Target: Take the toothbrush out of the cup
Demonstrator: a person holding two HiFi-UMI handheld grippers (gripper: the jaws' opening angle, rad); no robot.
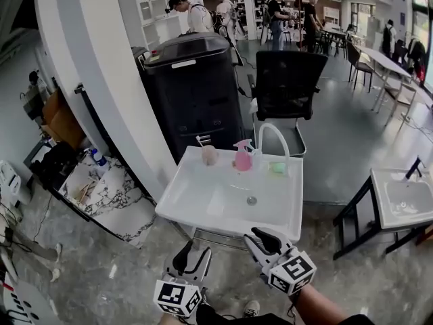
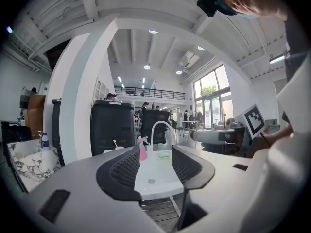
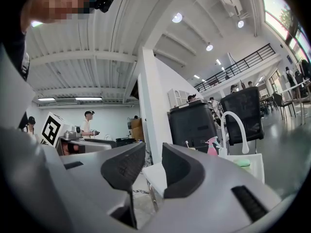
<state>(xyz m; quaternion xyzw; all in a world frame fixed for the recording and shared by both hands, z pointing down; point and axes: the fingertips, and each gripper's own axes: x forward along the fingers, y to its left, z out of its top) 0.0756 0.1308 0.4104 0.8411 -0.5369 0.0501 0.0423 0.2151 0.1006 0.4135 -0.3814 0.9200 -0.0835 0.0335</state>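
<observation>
Toothbrush [image 1: 201, 141] stands in the pale pink cup [image 1: 210, 156] at the far left corner of the white sink [image 1: 203, 205], well apart from your tongs. Beyond the sink you have a black bin [image 1: 193, 93] on the left and a black office chair [image 1: 287, 80] on the right. Along the sink's far rim, right of the cup, stand a white arched faucet [image 1: 274, 137], a pink spray bottle [image 1: 243, 157] and a small green thing [image 1: 277, 168]. You hold your left tongs [image 1: 195, 252] and right tongs [image 1: 260, 239] near the sink's near edge, pointing toward it. Both pairs of jaws stand apart and empty, touching nothing.
</observation>
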